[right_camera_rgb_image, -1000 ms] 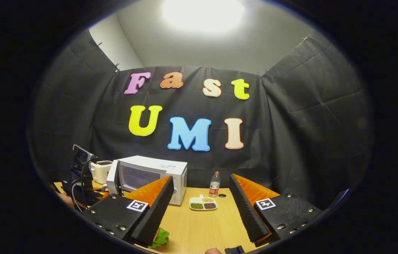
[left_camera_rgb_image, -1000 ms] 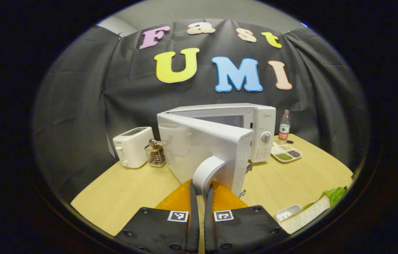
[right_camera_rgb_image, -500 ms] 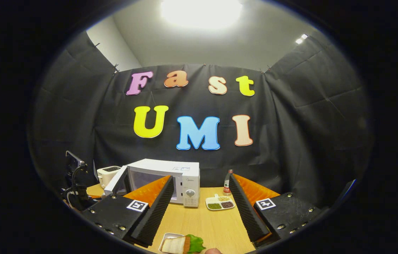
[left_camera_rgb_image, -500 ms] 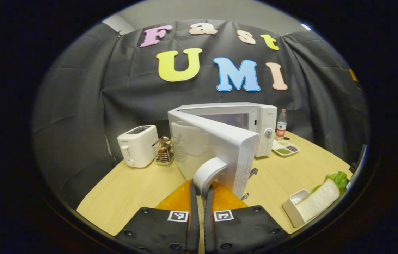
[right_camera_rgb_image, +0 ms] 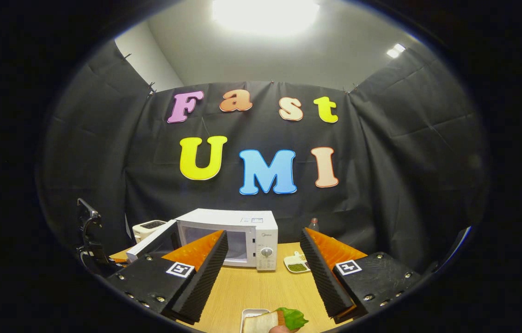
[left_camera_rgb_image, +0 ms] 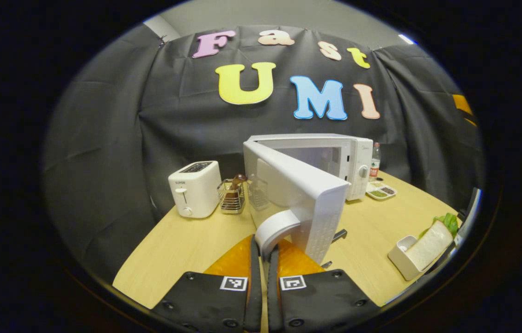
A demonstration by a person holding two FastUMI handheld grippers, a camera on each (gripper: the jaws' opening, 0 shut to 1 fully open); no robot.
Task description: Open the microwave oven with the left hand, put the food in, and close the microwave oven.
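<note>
The white microwave (left_camera_rgb_image: 348,155) stands at the back of the wooden table (left_camera_rgb_image: 182,245). Its door (left_camera_rgb_image: 295,182) is swung well out, and the cavity shows behind it. My left gripper (left_camera_rgb_image: 263,243) is shut on the curved white door handle (left_camera_rgb_image: 273,225). The food is a sandwich with lettuce (left_camera_rgb_image: 429,238) in a small white tray (left_camera_rgb_image: 402,254), at the right. In the right gripper view the microwave (right_camera_rgb_image: 247,226) is ahead with its door (right_camera_rgb_image: 150,241) open. My right gripper (right_camera_rgb_image: 263,240) is open above the sandwich (right_camera_rgb_image: 273,320), which sits low in that view.
A white toaster (left_camera_rgb_image: 194,187) and a wire basket (left_camera_rgb_image: 232,196) stand left of the microwave. A divided dish of grains (left_camera_rgb_image: 381,190) and a bottle (left_camera_rgb_image: 375,159) are to its right. Bare tabletop lies between the microwave and the sandwich tray.
The left gripper has pulled the handle, and the door has swung further open. In the right gripper view the microwave has shifted towards the middle and the sandwich has come under the fingers.
</note>
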